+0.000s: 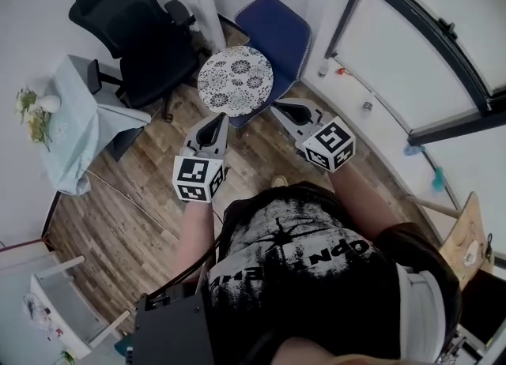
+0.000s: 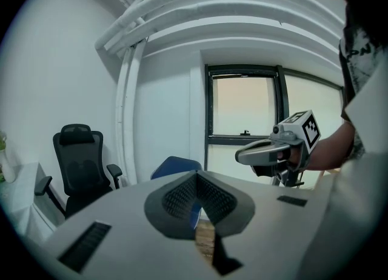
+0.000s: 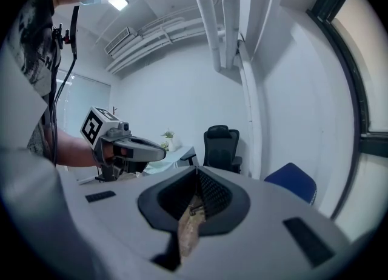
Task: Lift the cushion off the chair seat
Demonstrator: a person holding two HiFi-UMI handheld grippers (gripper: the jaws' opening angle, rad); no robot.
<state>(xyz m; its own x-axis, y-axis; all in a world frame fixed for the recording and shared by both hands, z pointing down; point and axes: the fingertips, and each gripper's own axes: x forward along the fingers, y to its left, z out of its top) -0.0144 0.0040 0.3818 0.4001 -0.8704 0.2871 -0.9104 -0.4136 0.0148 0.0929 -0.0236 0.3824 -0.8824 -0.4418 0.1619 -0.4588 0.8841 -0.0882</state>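
Cushion (image 1: 235, 77): round, floral-patterned, atop blue chair (image 1: 281, 28).

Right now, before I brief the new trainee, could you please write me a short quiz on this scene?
1. True or false: the round patterned cushion rests on the blue chair.
2. The fingers of the right gripper are: A) shut with nothing between them; B) shut on the cushion; C) wide open.
3. What stands on the cloth-covered table?

Key: 1 true; 2 A; 3 flowers.
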